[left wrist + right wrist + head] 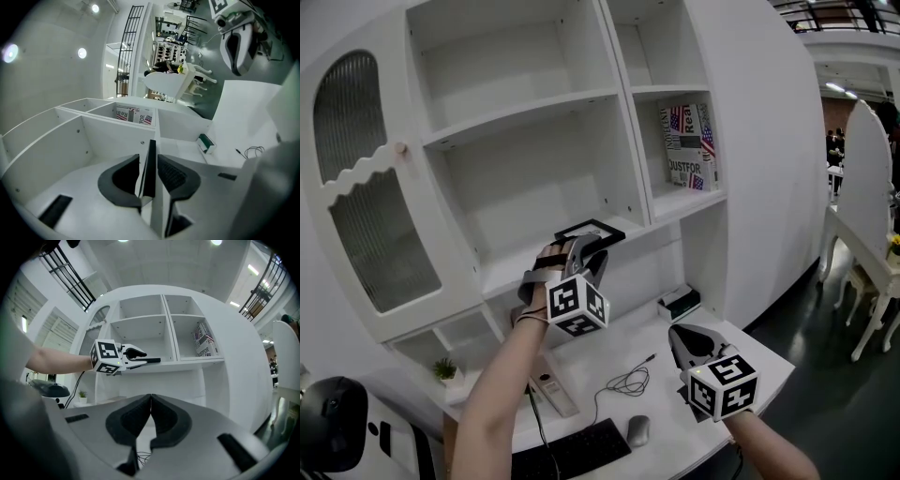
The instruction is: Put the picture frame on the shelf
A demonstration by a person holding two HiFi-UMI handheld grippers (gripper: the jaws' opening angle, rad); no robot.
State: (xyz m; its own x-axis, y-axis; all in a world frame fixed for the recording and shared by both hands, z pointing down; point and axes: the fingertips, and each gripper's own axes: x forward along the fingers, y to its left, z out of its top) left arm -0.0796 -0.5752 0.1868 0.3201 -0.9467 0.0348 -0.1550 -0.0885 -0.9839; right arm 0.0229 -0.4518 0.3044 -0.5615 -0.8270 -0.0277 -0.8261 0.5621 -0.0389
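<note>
Gripping one black picture frame [592,230] by its edge, left gripper [586,247] at the middle shelf [514,269] front, right gripper [682,335] jaws together, empty, above the desk [755,349], one keyboard [572,453], one mouse [637,430].

We count two grippers, the left gripper [581,248] and the right gripper [684,336]; one picture frame [592,230]; one book [689,145] far right; and, nearer us, one keyboard [572,452], one mouse [637,430], one remote [553,389], one cable [628,380], one small box [680,301] and one potted plant [444,369].
</note>
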